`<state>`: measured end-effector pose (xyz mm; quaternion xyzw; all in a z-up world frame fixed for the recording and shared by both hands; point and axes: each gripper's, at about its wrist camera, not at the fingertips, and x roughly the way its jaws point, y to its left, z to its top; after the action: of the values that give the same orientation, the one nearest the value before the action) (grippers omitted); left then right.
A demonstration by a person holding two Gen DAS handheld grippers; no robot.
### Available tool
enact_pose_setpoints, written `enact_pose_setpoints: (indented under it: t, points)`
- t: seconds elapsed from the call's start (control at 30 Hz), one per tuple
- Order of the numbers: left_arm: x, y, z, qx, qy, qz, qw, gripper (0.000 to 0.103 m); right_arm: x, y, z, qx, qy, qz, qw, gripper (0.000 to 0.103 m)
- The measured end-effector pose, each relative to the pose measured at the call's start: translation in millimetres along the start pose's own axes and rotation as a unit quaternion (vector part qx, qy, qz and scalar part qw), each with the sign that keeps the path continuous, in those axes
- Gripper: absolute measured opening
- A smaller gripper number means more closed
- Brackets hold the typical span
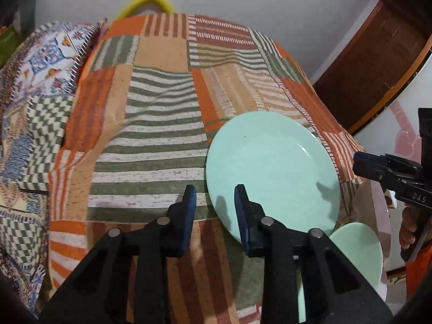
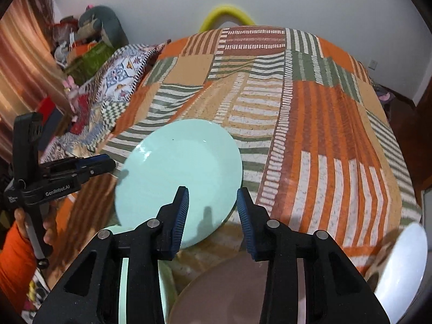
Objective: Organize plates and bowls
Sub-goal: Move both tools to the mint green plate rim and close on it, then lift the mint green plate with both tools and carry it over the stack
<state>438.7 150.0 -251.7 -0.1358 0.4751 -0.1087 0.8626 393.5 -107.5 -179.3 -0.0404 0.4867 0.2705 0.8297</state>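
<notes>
A mint-green plate (image 1: 272, 167) lies on the patchwork cloth near the table's front edge; it also shows in the right wrist view (image 2: 181, 178). My left gripper (image 1: 215, 197) is open and empty, its right finger over the plate's left rim. My right gripper (image 2: 212, 202) is open and empty above the plate's near right rim. A second mint-green dish (image 1: 359, 251) sits lower, below the plate, also seen under my right gripper's left finger (image 2: 164, 278). A brownish plate (image 2: 224, 291) and a white dish (image 2: 402, 264) lie low in the right wrist view.
The table carries an orange, green and white patchwork cloth (image 2: 310, 108). A patterned cushion (image 1: 46, 56) lies at its left. A yellow loop (image 2: 226, 13) stands behind the far edge. A wooden door frame (image 1: 378, 62) is at right. Clutter (image 2: 86, 43) sits at far left.
</notes>
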Motion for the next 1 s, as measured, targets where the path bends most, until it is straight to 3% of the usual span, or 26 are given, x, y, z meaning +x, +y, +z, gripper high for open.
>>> enact_pose_setpoints:
  t: [0.2, 0.6, 0.7, 0.83, 1.0]
  points:
    - [21, -2, -2, 0.001, 0.018, -0.024, 0.9996, 0.024, 20, -6, 4, -0.008, 0.033, -0.005, 0.999, 0.034]
    - [34, -4, -5, 0.000, 0.022, -0.027, 0.9994, 0.024, 53, -12, 6, -0.014, 0.078, -0.007, 0.997, 0.034]
    - [36, -5, -5, 0.002, 0.021, -0.025, 0.9995, 0.025, 56, -8, 6, -0.018, 0.075, 0.000, 0.997, 0.030]
    - [34, -4, -5, 0.003, 0.016, -0.021, 0.9997, 0.025, 54, -8, 6, -0.013, 0.054, -0.022, 0.998, 0.021]
    - [22, -3, -3, -0.005, -0.005, -0.028, 0.9996, 0.023, 43, -18, 5, 0.016, 0.027, 0.005, 1.000, 0.015]
